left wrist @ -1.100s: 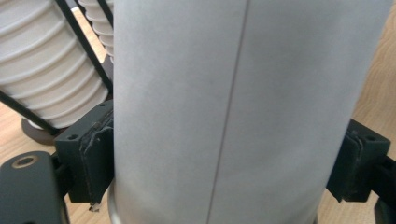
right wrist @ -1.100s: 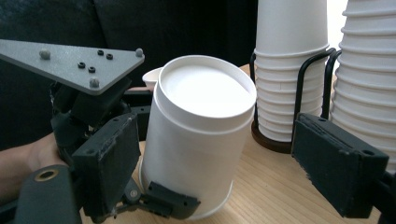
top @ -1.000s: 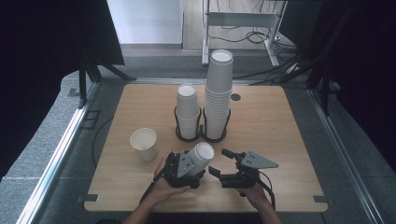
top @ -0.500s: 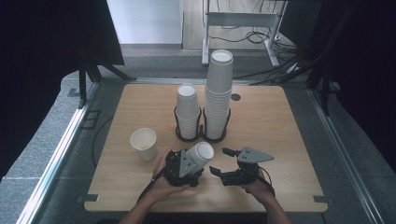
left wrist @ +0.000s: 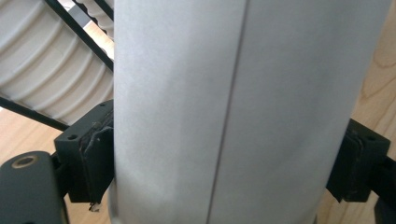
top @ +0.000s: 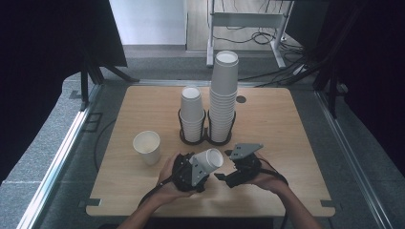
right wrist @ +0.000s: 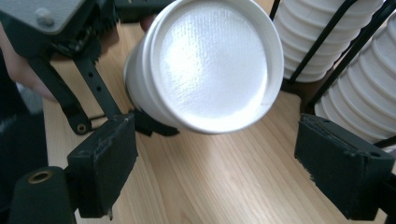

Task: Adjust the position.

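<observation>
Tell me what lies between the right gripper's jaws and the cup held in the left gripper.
Nothing: in the right gripper view, bare wooden table shows between the open right gripper and the cup.

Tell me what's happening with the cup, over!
Left gripper shut on paper cup, cup tipped sideways. Right gripper open, jaws apart beside cup's mouth, holding nothing. Cup stacks behind; nothing between.

Held cup [right wrist: 210,65]: white paper, matt, with a fine woven-looking texture on its base and a straight side seam. Stacked cups [top: 223,95]: the same matt paper, rims forming ridges. Rack [top: 205,138]: thin black wire, metal by its look. Desk [top: 286,119]: pale wood, smooth, visible grain. Left claw [left wrist: 229,182] pads [left wrist: 95,163]: black, matt, rough-edged.
</observation>
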The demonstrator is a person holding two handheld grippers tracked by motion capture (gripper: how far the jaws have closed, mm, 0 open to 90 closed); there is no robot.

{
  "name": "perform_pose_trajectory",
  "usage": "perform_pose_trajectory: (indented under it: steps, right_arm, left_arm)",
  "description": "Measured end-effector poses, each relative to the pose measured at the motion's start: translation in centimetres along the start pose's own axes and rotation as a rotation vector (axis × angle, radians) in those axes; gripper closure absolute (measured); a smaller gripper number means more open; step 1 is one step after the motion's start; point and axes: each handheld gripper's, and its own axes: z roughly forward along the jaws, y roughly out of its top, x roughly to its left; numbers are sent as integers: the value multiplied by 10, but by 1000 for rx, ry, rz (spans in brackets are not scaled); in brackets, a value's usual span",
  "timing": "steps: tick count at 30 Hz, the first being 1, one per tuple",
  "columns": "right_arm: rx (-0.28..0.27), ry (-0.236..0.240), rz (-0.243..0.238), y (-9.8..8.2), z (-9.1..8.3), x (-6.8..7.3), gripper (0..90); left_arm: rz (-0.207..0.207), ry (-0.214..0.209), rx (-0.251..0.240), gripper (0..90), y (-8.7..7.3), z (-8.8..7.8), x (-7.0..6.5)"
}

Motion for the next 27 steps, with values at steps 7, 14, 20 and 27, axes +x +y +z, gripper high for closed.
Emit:
perform_pose_trajectory:
  steps: [7,14,20,27]
  right_arm:
    - [175,41,-91,23,-4,-3,128]
    - [334,80,-151,32,8,-4,128]
    - [438,99,-184,40,19,-4,128]
    - [569,149,-251,44,33,-2,135]
  left_arm:
    - [71,28,18,122,7,3,-4]
    - [134,43,25,122,14,5,-13]
    - [206,60,45,122,17,8,-20]
    - [245,64,42,122,22,9,-29]
